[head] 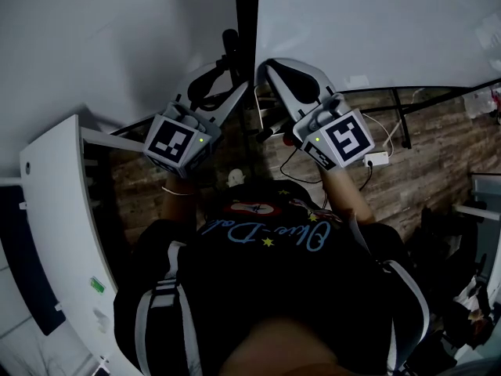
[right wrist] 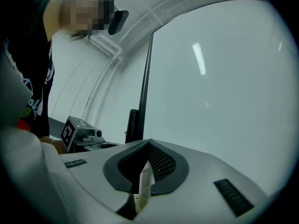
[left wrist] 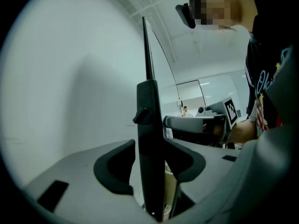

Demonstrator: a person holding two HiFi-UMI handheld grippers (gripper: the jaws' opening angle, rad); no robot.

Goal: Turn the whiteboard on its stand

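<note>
Wood-plank floor [head: 438,139], white walls; the whiteboard [head: 376,22] stands just right of its stand post [head: 246,22]. Left gripper [head: 227,84]: jaws wide apart, post between them, not clamped. Right gripper [head: 270,73]: jaws closed on nothing, beside the post. Judged between holds; next, the left jaws need to close firmly on the post.

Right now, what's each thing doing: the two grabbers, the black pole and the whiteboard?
left gripper: open, with one jaw on each side of the stand post.
right gripper: shut, with nothing between its jaws.
stand post: upright, standing between the left gripper's jaws.
whiteboard: blank and shiny, and neither gripper holds it.
</note>
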